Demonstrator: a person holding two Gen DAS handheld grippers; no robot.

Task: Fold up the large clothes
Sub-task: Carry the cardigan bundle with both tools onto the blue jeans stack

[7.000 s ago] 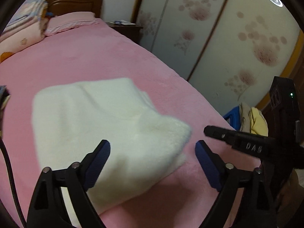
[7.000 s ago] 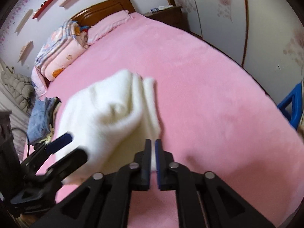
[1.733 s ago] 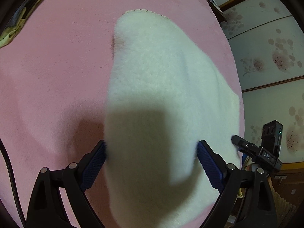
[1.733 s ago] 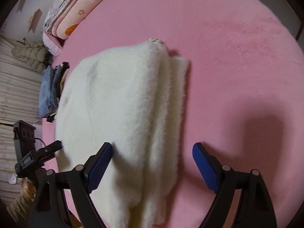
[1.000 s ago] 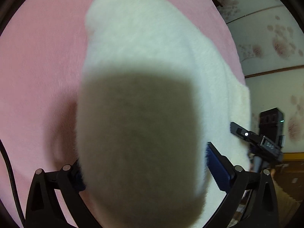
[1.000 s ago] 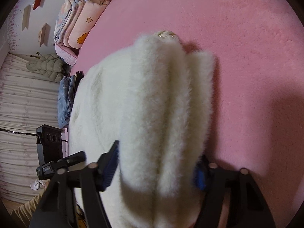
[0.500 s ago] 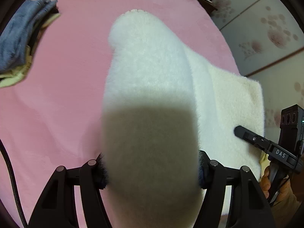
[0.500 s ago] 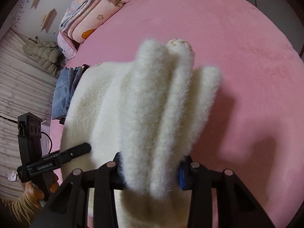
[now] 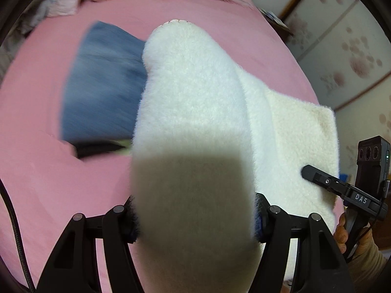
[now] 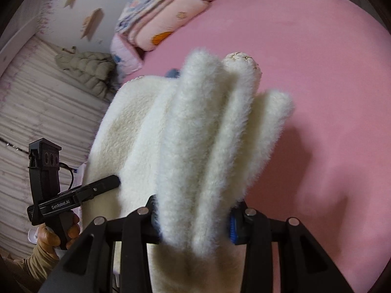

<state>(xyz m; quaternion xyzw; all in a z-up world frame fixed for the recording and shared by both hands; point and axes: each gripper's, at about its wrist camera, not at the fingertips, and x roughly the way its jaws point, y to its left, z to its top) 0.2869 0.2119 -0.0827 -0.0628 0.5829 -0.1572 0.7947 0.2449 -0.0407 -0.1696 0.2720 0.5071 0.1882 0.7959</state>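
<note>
A folded white fluffy garment (image 9: 195,102) hangs above the pink bed (image 9: 36,171), held at both ends. My left gripper (image 9: 195,217) is shut on one thick end, whose fleece bulges out past the pads. My right gripper (image 10: 193,222) is shut on the other end, where several folded layers (image 10: 220,127) stick out side by side. In the left wrist view the right gripper (image 9: 342,188) shows at the garment's far right edge; in the right wrist view the left gripper (image 10: 80,193) shows at the far left, held by a hand (image 10: 48,239).
A folded blue garment (image 9: 102,90) lies on the bed, under and left of the white one. Folded quilts and pillows (image 10: 158,19) are stacked at the bed's head. A padded jacket (image 10: 88,70) lies beside the bed. Sliding flowered doors (image 9: 354,48) stand on the right.
Both grippers closed on the ends of the white garment and lifted it off the bed. They carried it towards the bed's head, so the blue garment came into view beneath.
</note>
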